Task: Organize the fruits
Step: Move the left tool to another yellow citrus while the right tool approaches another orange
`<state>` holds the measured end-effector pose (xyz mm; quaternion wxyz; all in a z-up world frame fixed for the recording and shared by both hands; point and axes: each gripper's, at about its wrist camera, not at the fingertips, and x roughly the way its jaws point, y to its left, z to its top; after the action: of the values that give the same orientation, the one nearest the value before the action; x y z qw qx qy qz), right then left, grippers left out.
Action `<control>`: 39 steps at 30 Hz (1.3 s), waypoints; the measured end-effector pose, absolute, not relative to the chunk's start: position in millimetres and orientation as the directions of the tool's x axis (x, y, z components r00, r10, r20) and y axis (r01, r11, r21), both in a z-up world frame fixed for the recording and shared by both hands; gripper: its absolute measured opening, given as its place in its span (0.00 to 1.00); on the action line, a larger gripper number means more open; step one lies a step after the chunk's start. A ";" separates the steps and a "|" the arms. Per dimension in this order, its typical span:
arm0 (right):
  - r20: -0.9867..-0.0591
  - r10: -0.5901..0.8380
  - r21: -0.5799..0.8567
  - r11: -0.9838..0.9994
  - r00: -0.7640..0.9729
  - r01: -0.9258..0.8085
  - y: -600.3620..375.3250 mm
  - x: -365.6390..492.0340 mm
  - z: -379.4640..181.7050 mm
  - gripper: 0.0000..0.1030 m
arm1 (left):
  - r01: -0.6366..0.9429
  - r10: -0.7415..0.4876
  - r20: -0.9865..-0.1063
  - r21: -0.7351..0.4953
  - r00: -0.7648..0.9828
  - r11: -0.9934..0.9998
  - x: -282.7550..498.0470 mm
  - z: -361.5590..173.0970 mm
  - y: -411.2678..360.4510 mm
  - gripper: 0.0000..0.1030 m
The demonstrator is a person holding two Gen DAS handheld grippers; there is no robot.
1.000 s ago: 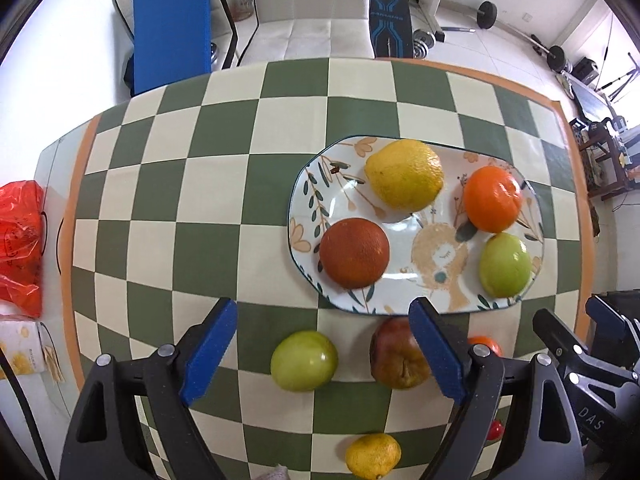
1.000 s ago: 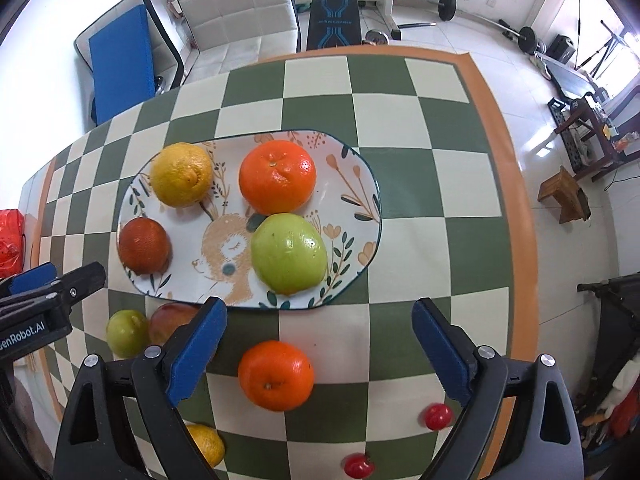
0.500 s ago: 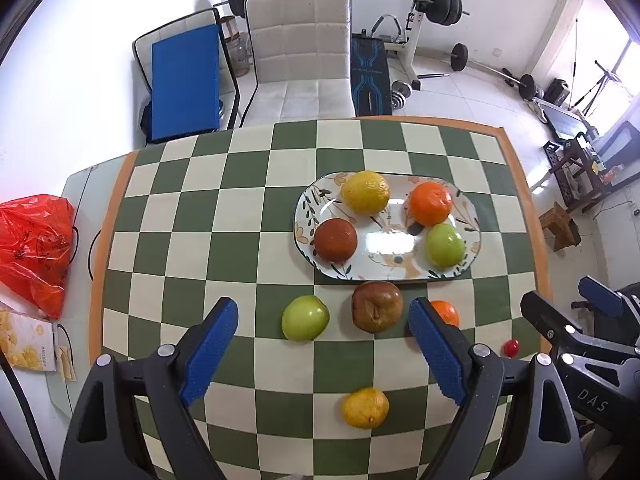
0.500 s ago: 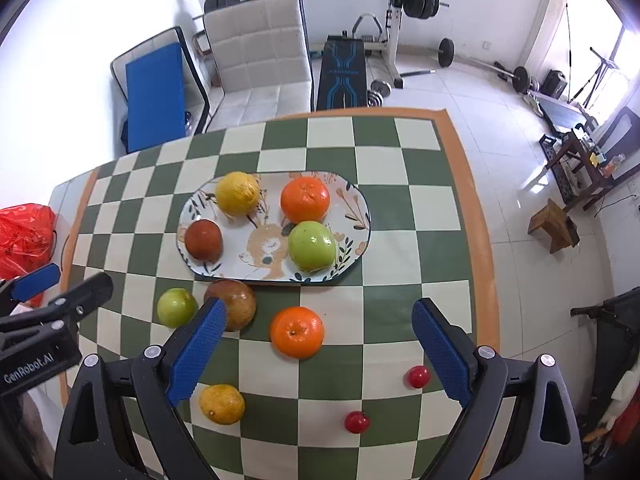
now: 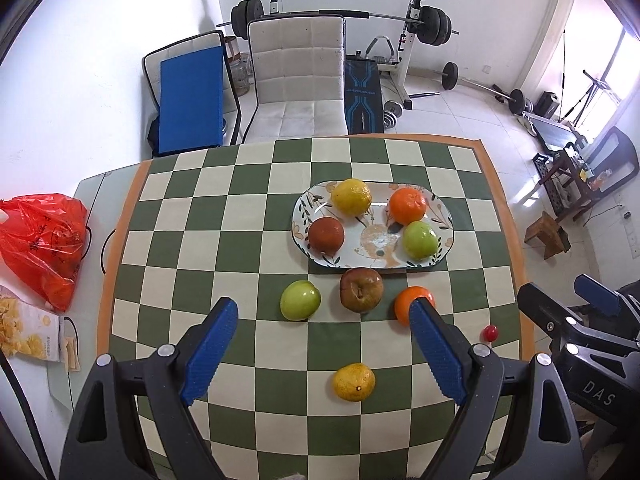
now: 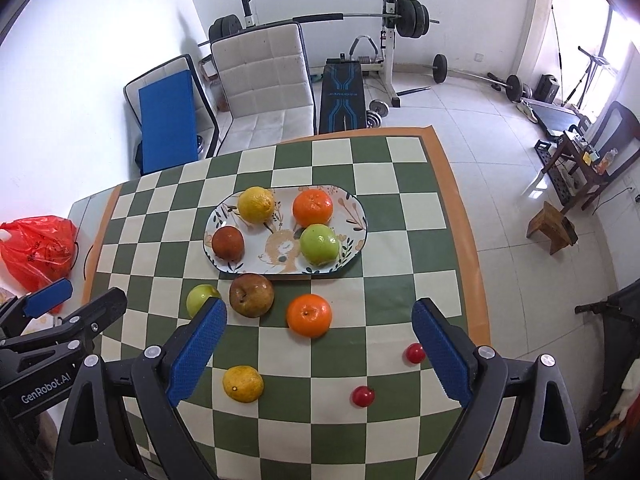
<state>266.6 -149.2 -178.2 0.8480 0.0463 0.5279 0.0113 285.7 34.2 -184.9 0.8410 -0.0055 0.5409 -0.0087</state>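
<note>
You hold both grippers up high over the desk (image 5: 192, 216), which has a green and cream checked cloth on it. Your left gripper (image 5: 324, 312) has its two blue fingers spread wide apart, and nothing is in it. Your right gripper (image 6: 318, 316) is spread wide too, and it holds nothing.

The plate (image 6: 356, 224) sits near the middle of the desk. Four fruits lie on it: a yellow lemon (image 6: 256, 205) at the far left, an orange (image 6: 313, 208) at the far right, a dark red fruit (image 6: 228, 243) at the near left, and a green apple (image 6: 320, 244) at the near right.

Other fruits lie on the cloth, on your side of the plate. A small green apple (image 5: 300, 300) is on the left. A brown apple (image 5: 361, 289) is just beside it, close to the plate's near rim. A second orange (image 6: 309, 315) is on the right of the brown apple. In the left view, your left gripper's right finger (image 5: 436, 354) hides part of this orange. A small yellow orange (image 6: 243, 383) lies alone, nearer to you. Two little red tomatoes (image 6: 363, 396) are near the right edge of the cloth, a bit apart from each other.

A red bag (image 5: 44, 236) lies off the cloth at the left end of the desk.
</note>
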 end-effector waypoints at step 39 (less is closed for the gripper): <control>-0.973 0.224 0.224 0.974 -0.052 -0.006 -155.3 296.6 -434.2 0.64 | -0.014 -0.052 -0.989 -0.051 -0.140 0.999 275.9 -394.8 13.7 0.99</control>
<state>296.6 -155.3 -434.2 0.6842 0.0755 0.7205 0.0840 275.9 13.7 -394.8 0.6554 -0.0219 0.7548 -0.0147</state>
